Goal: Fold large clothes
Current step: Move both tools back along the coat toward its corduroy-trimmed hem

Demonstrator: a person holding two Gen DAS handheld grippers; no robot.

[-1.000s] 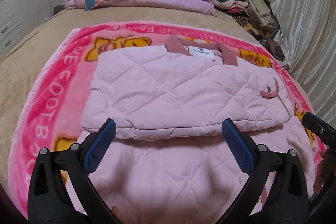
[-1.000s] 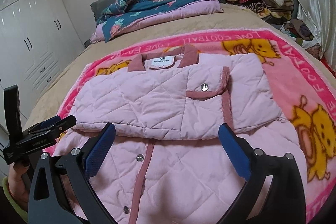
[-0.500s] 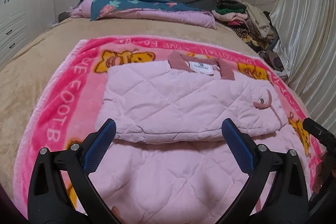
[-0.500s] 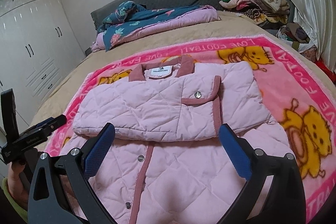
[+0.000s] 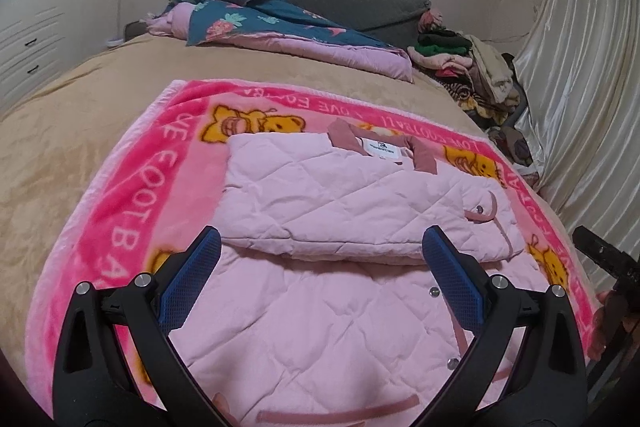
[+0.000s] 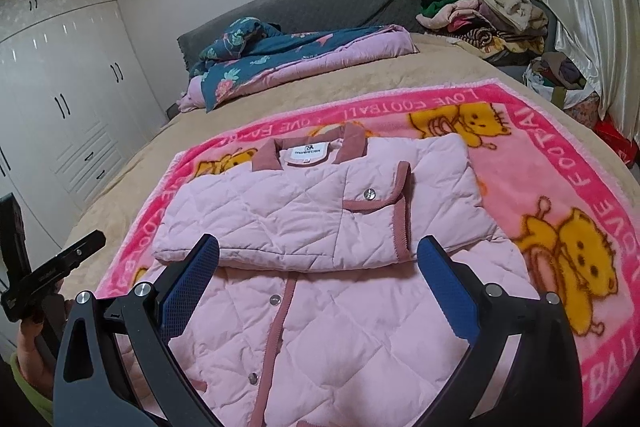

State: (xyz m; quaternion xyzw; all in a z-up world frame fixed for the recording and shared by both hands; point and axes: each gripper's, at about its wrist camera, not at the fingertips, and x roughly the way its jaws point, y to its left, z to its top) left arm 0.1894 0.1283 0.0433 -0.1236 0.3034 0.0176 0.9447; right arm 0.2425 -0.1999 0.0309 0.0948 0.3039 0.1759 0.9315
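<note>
A: Where is the jacket, and what are the tongs doing?

B: A pink quilted jacket [image 5: 340, 227] lies flat on a bright pink cartoon blanket [image 5: 132, 211] spread over a bed. Its sleeves are folded across the chest, making a thick band just beyond the tips of both tongs. The lower half of the jacket runs under and between the fingers. The left tongs [image 5: 320, 279] are spread wide and hold nothing. The right tongs [image 6: 318, 281] are likewise spread wide and empty, above the snap-button front

A: How would it handle?

B: It looks soft, puffy and light, likely springy, so folds may want to creep open. The quilted cloth seems grippy rather than slick. Being padded, an edge is thick, so wide-open fingers suit it

A: Where to take hold?

B: Probably the bottom hem, nearest the tongs and partly out of view below them, one corner per tong, then lift it forward over the sleeve band toward the collar [image 6: 310, 151]. Pinch all the layers together
</note>
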